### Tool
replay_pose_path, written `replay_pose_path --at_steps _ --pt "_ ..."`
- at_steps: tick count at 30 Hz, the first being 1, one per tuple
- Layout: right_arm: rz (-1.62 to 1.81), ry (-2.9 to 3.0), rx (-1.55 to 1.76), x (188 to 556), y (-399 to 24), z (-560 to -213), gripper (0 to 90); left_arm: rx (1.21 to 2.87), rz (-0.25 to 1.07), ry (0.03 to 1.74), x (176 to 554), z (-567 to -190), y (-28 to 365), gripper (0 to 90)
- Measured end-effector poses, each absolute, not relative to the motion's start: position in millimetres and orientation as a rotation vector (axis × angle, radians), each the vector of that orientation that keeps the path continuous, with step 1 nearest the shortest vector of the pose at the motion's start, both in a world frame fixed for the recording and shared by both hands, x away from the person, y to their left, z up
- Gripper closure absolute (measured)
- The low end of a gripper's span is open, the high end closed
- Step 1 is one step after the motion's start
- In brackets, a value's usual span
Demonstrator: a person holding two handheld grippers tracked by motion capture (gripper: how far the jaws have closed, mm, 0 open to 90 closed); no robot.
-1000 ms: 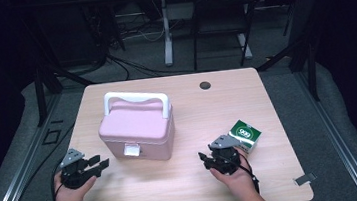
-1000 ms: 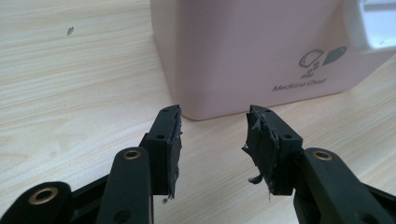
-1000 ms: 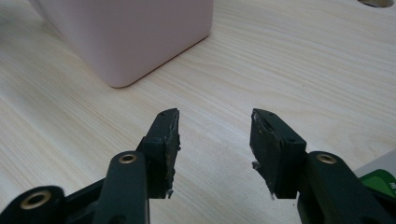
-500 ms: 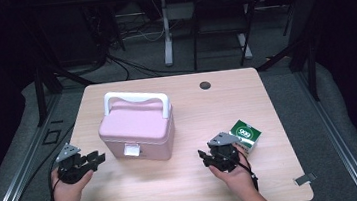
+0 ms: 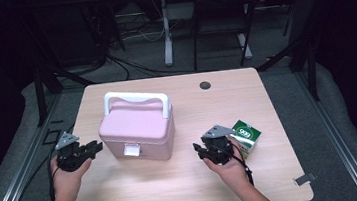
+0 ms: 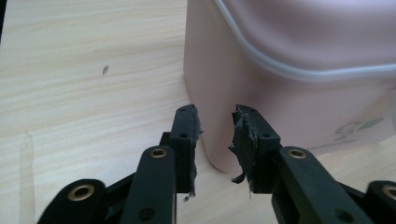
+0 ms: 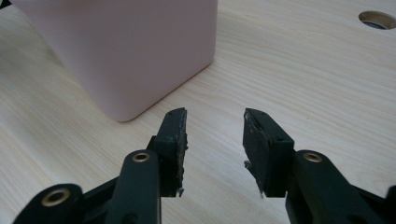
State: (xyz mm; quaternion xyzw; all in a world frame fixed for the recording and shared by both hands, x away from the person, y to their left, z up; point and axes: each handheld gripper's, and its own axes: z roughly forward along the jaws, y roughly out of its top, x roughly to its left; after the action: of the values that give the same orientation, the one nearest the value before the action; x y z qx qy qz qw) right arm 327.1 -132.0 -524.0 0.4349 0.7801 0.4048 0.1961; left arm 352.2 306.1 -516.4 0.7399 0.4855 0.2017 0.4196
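A person's left gripper (image 5: 91, 149) hovers near the tabletop's (image 5: 266, 96) left edge, jaws narrowed with nothing between them, having just been closing. Just beside it, left of centre, sits a pink hard-plastic lunch box with a white carry handle (image 5: 137, 127), lid shut. It looks rigid, smooth and probably slippery at its rounded walls; the arched handle or the front latch seems the surest hold. The right gripper (image 5: 203, 151), near the front edge, is also partly closed and empty, its jaws having just been closing. A small green-and-white carton (image 5: 245, 137) rests beside it.
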Motion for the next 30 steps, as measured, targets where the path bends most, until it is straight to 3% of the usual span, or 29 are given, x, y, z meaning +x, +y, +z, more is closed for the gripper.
replay_pose_path --at_steps 12,26,30 --pt "1.165 2.19 1.211 343.3 -114.4 -526.9 65.5 1.831 0.493 1.191 372.2 -511.4 303.5 85.1" --pt "1.233 2.169 1.234 352.0 -113.8 -529.2 68.4 1.869 0.424 1.113 360.9 -513.3 278.4 87.5" --pt "1.215 2.14 1.237 355.0 -112.8 -530.7 73.4 1.869 0.406 1.107 361.0 -515.3 272.0 88.3"
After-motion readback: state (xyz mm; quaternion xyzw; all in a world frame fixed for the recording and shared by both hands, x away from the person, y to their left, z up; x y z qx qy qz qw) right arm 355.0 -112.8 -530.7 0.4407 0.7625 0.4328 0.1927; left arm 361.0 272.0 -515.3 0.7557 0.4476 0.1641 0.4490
